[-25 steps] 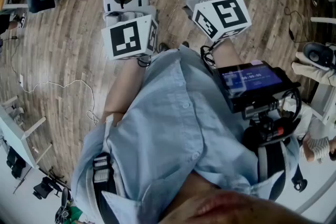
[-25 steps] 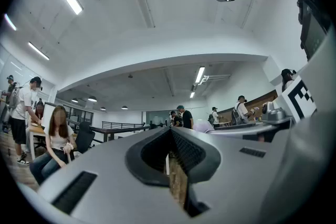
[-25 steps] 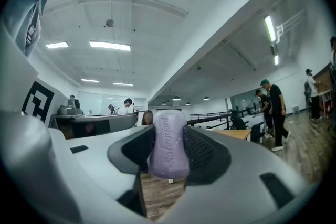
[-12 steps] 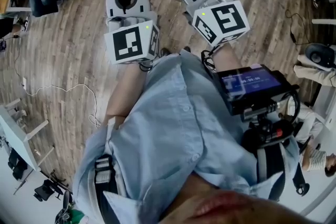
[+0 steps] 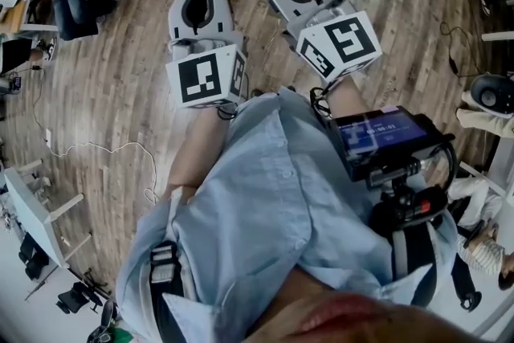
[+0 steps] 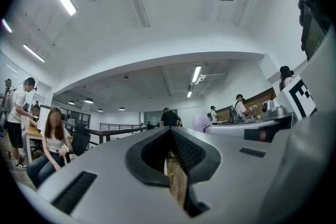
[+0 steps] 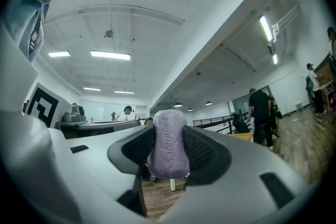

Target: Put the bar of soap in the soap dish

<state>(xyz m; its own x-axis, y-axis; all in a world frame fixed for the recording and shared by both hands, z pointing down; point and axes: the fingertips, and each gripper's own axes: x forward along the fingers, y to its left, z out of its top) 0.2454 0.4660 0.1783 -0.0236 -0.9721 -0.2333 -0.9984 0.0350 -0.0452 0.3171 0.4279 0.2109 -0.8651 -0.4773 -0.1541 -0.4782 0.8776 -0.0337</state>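
Jaws of my right gripper (image 7: 169, 131) are closed on the bar of soap (image 7: 168, 153), one dark textured pad against each side, spread only as wide as the bar between them. The soap is pale lilac with rounded ends and has lettering pressed along the side facing the camera (too small for me to read). I hold it in the air above the wooden floor (image 5: 120, 92). My left gripper (image 6: 171, 136) is clenched on nothing, jaw tips together.
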